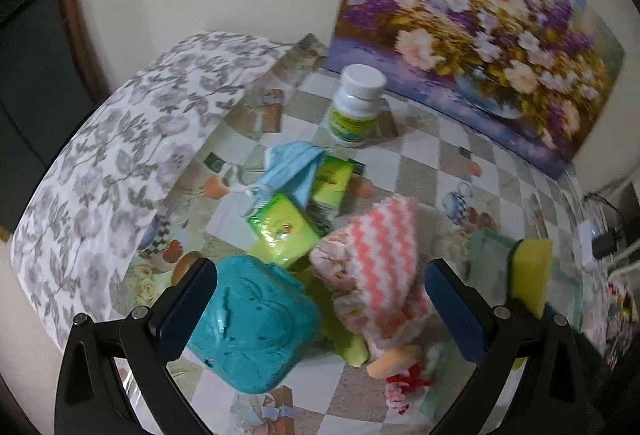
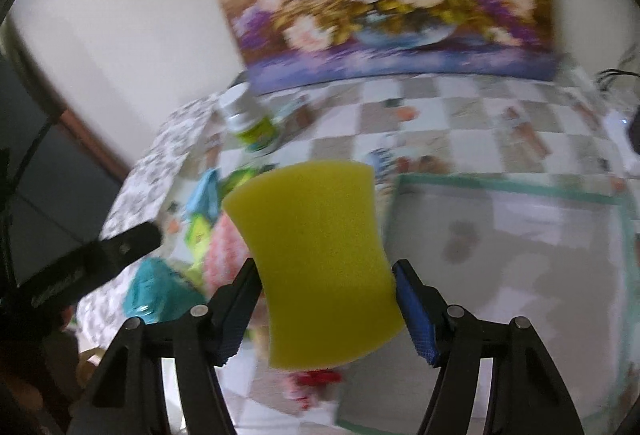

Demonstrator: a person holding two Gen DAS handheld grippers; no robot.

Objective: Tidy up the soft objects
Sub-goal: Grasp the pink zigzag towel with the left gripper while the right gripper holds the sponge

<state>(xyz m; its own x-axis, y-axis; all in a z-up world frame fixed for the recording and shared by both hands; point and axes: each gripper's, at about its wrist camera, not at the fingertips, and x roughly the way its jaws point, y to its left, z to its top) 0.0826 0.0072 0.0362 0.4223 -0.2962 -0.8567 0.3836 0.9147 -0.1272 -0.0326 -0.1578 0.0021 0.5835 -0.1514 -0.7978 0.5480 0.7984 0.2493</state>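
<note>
The right tool [image 2: 326, 309] pinches a yellow sponge [image 2: 320, 255] above the desk [image 2: 480, 123]. The left tool [image 1: 320, 315] hangs spread over a teal cloth [image 1: 252, 331].

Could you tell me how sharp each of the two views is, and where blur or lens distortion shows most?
Left wrist view: mostly sharp, the teal sponge and white bottle crisp; the flower painting is slightly smeared, and the fisheye bows the table edge. Right wrist view: heavy motion blur over the painting and the checked tablecloth; only the yellow sponge between the jaws reads fairly clearly.
</note>
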